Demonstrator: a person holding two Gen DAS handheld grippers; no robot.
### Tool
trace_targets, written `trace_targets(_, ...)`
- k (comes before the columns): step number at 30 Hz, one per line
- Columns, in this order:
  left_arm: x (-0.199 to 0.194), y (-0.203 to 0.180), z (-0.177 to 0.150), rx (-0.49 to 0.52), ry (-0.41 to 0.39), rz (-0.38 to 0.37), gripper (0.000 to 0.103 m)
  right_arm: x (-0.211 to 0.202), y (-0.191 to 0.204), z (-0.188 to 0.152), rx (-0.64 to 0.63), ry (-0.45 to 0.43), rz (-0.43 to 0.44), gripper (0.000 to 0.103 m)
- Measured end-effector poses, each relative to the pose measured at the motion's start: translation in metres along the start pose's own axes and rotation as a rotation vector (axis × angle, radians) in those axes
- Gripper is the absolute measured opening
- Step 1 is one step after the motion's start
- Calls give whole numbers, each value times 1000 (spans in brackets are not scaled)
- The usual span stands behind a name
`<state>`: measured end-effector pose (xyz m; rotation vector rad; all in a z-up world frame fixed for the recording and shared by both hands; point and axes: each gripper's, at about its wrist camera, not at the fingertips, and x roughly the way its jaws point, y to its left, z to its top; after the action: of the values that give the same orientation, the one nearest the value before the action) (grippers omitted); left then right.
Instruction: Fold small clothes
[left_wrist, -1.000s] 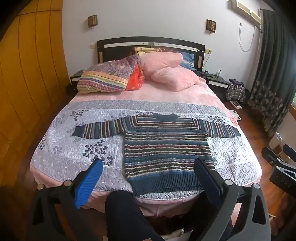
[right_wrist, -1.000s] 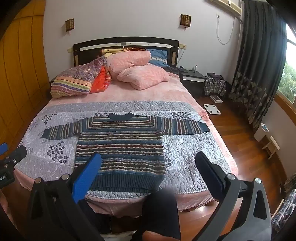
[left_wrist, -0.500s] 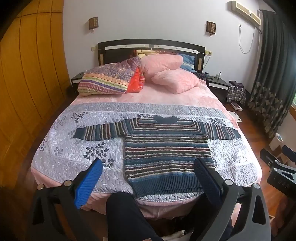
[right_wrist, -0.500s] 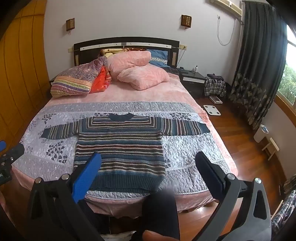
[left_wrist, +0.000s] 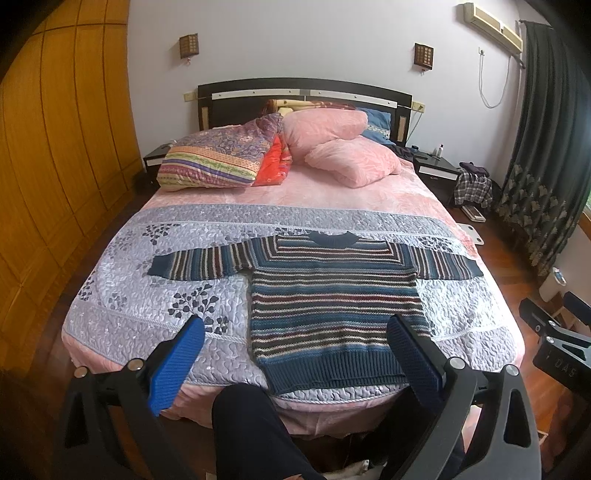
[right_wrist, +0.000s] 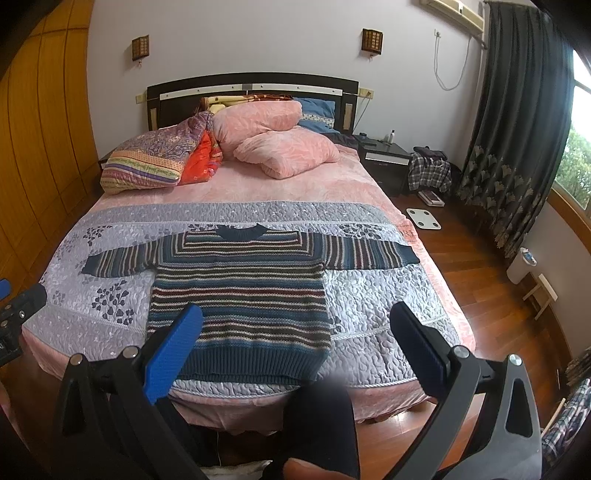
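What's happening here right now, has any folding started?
Not yet. A striped knit sweater lies flat on the quilted bedspread, both sleeves spread out, collar toward the pillows. A person at the foot of the bed holds the left hand-held gripper and the right hand-held gripper open above the near edge. Neither touches the sweater.

A wide bed (left_wrist: 110, 314) under a grey quilted leaf-print coverlet carries a striped knitted sweater (left_wrist: 325, 306) spread flat at its middle, sleeves outstretched; pink pillows (left_wrist: 332, 144) and a multicoloured folded quilt (left_wrist: 218, 158) lie toward twelve o'clock.
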<state>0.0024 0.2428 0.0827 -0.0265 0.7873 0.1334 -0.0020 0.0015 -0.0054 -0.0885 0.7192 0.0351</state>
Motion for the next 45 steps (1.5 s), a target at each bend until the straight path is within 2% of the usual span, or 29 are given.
trace_targets(38, 4, -3, 5, -2, -12, 3, 99, 2, -10, -2, 16, -7, -16, 100)
trace_targets(39, 4, -3, 6, -1, -12, 3, 99, 1, -9, 8, 16, -4, -17, 100)
trace_targets(45, 4, -4, 7, 0, -12, 5, 99, 3, -10, 9, 16, 4, -20, 100)
